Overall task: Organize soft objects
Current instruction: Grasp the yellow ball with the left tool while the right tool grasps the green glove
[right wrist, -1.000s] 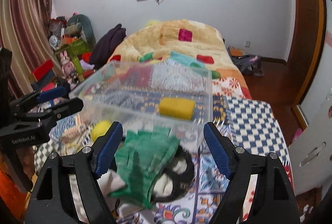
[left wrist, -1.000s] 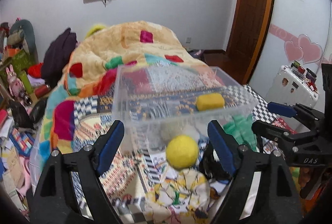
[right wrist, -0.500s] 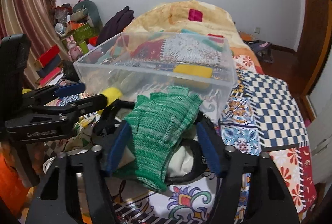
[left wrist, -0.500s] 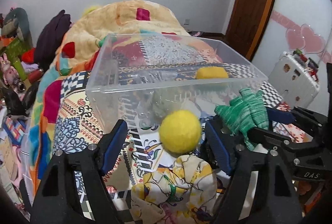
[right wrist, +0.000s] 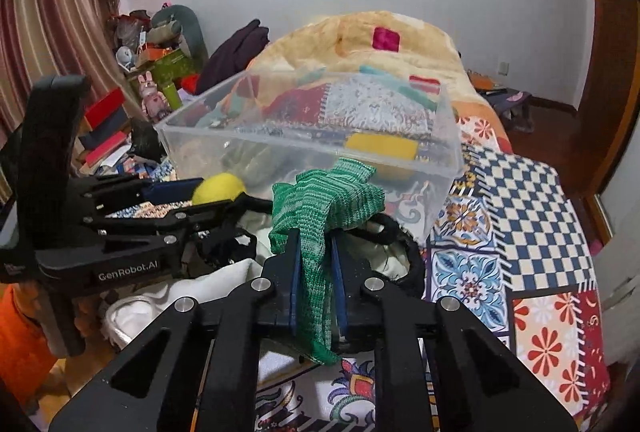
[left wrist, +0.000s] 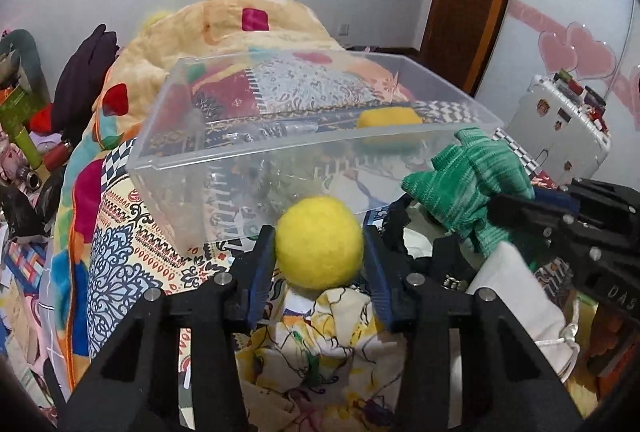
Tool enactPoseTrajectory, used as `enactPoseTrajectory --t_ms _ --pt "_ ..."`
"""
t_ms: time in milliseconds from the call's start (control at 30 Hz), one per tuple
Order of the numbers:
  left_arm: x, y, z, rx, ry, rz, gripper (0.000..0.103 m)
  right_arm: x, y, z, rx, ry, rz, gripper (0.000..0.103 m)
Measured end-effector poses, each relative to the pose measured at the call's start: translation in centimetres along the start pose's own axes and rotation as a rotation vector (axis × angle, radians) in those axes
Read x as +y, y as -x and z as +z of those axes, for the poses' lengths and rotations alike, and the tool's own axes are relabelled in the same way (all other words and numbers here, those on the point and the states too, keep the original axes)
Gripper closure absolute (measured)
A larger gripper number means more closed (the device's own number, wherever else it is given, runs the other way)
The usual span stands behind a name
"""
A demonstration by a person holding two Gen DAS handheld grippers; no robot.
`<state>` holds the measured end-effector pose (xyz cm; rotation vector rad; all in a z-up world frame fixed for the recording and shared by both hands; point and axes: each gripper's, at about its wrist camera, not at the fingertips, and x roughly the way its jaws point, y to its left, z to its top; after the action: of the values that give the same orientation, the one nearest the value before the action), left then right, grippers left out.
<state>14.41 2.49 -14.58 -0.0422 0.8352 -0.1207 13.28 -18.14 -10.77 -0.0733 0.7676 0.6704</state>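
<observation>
My left gripper [left wrist: 319,250] is shut on a yellow felt ball [left wrist: 320,243], held just in front of the clear plastic bin [left wrist: 224,168] on the bed. My right gripper [right wrist: 314,252] is shut on a green knitted glove [right wrist: 324,204], which hangs between the pads, also near the bin's front wall [right wrist: 304,152]. The glove [left wrist: 468,184] and right gripper [left wrist: 532,212] show at the right of the left wrist view. The ball [right wrist: 218,187] and left gripper [right wrist: 208,196] show at the left of the right wrist view. A yellow sponge [right wrist: 380,148] lies inside the bin.
A yellow patterned cloth [left wrist: 332,348], a white drawstring bag [left wrist: 516,296] and a black item [right wrist: 392,232] lie on the patterned bedspread [right wrist: 520,216] below the grippers. A heaped orange blanket [left wrist: 224,28] lies behind the bin. Clutter fills the left side; a white suitcase [left wrist: 560,128] stands right.
Both grippers have closed: the left onto the yellow ball, the right onto the green glove. Both have lifted their objects off the bed toward the bin.
</observation>
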Motion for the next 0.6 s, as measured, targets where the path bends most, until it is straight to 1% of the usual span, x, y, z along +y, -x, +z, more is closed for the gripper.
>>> enactPoseTrajectory --t_ms 133,233,467,600 --pt "0.4 1.3 -0.4 -0.027 0.017 -0.007 0.060 -0.1 1.2 0.7 -0.039 0.001 -0.006 0.091" --pt "0.6 3.0 -0.1 -0.076 0.020 0.003 0.060 -0.2 2.3 1.4 -0.076 0.002 -0.013 0.091" --pt "1.4 6.6 1.4 -0.187 0.044 0.013 0.060 0.0 3.7 3.3 -0.152 0.019 -0.040 0.092" --pt "2.1 7.7 2.8 -0.234 0.066 0.004 0.060 -0.1 4.0 4.7 -0.190 0.021 -0.047 0.092"
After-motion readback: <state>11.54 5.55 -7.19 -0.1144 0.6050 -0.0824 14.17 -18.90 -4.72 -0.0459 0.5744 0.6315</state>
